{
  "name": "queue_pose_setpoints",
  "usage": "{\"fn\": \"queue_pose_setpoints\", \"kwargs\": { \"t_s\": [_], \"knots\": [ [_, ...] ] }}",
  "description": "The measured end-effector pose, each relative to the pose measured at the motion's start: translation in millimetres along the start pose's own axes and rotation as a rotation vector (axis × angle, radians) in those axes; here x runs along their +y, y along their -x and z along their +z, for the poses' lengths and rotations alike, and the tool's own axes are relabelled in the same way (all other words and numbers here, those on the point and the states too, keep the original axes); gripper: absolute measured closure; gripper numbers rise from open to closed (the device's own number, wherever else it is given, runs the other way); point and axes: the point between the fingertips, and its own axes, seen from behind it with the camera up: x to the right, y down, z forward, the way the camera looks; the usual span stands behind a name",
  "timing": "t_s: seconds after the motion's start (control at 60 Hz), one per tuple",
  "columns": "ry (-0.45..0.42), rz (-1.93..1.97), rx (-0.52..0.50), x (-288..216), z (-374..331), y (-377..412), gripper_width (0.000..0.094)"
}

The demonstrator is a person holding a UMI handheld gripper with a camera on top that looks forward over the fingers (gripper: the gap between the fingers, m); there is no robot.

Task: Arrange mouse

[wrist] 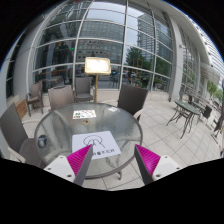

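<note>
A round glass table (60,135) stands just ahead of my gripper (112,156). On its near part lies a white sheet (96,147) with a drawn outline and a line of text, just ahead of my left finger. A smaller white item (85,113) lies on the far side of the table; I cannot tell whether it is the mouse. My fingers (80,160) are open, magenta pads facing each other, nothing between them. They hang above the table's near edge.
Grey chairs (131,98) ring the table, one at the far left (61,96) and one at the near left (12,125). A lit sign (97,66) stands behind. Another table with chairs (187,108) is off to the right, on paved floor before a glass building.
</note>
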Motion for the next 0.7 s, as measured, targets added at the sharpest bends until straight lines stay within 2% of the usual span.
{"fn": "queue_pose_setpoints", "kwargs": {
  "t_s": [0.017,0.2,0.35,0.517,0.7],
  "knots": [
    [0.013,-0.003,-0.011,-12,-20,-8,0.0092],
    [0.153,-0.029,-0.134,95,22,104,0.0095],
    [0.253,-0.072,-0.276,147,37,216,0.0095],
    [0.293,-0.104,-0.398,156,73,314,0.0079],
    [0.274,-0.117,-0.443,126,127,406,0.0078]
  ]
}}
